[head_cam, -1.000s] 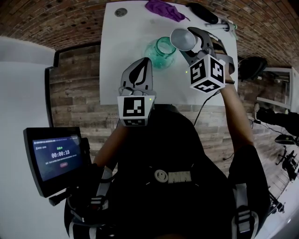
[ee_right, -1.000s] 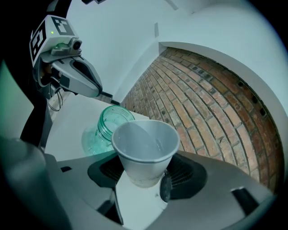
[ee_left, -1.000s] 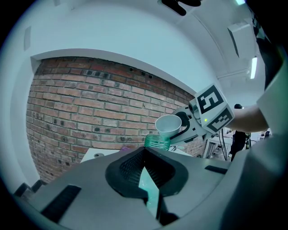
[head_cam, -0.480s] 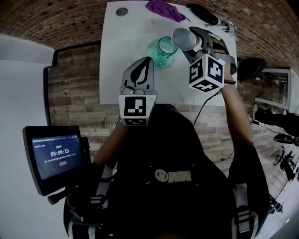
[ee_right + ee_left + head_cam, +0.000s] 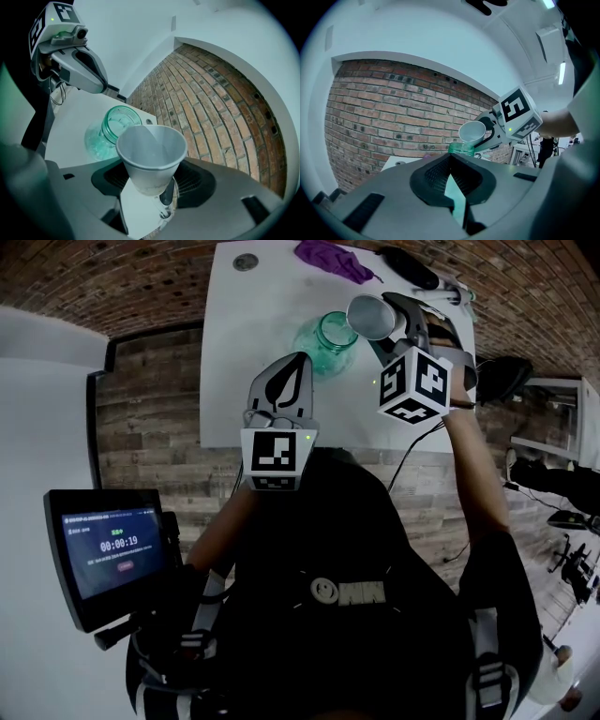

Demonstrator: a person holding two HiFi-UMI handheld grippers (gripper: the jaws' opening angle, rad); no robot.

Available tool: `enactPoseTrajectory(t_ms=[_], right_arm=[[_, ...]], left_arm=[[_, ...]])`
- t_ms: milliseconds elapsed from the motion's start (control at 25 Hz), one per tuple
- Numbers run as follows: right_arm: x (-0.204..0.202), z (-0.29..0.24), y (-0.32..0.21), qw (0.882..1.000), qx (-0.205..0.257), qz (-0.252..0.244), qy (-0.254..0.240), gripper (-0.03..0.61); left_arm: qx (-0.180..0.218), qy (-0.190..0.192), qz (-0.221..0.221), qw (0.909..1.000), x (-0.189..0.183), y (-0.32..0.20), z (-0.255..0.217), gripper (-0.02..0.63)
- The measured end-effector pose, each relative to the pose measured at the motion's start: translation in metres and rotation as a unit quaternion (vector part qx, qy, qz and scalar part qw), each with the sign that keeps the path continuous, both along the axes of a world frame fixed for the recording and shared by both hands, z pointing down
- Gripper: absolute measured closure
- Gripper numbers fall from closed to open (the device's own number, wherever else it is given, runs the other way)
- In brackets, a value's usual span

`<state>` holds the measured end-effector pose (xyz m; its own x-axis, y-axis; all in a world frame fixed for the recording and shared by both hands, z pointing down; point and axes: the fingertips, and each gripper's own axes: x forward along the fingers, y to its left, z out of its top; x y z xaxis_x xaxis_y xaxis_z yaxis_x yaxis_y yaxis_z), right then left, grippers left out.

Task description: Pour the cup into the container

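White table (image 5: 234, 362) against a brick wall — the green glass jar (image 5: 319, 345) stands upright near its middle, mouth up. My right gripper (image 5: 384, 324) is clamped on the white paper cup (image 5: 368, 317) near its base, held off the table just beside the jar's mouth, on the side of the table's right edge. The cup's long axis is tilted — open rim leaning toward the jar, base toward me. My left gripper (image 5: 292, 367) hovers over the table's near edge, jaws together, empty. A purple cloth (image 5: 328, 259) lies at the far edge.
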<state>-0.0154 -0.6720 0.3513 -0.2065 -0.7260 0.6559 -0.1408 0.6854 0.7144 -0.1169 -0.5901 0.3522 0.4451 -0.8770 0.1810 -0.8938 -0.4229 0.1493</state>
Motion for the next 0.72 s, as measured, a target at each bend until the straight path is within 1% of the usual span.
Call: enactPoseTrajectory(t_ms=[720], right_arm=[[0.001, -0.0015, -0.0005, 1.0, 0.009, 0.001, 0.008, 0.291]], left_arm=[[-0.001, 0.001, 0.002, 1.0, 0.0014, 0.0008, 0.001, 0.614]])
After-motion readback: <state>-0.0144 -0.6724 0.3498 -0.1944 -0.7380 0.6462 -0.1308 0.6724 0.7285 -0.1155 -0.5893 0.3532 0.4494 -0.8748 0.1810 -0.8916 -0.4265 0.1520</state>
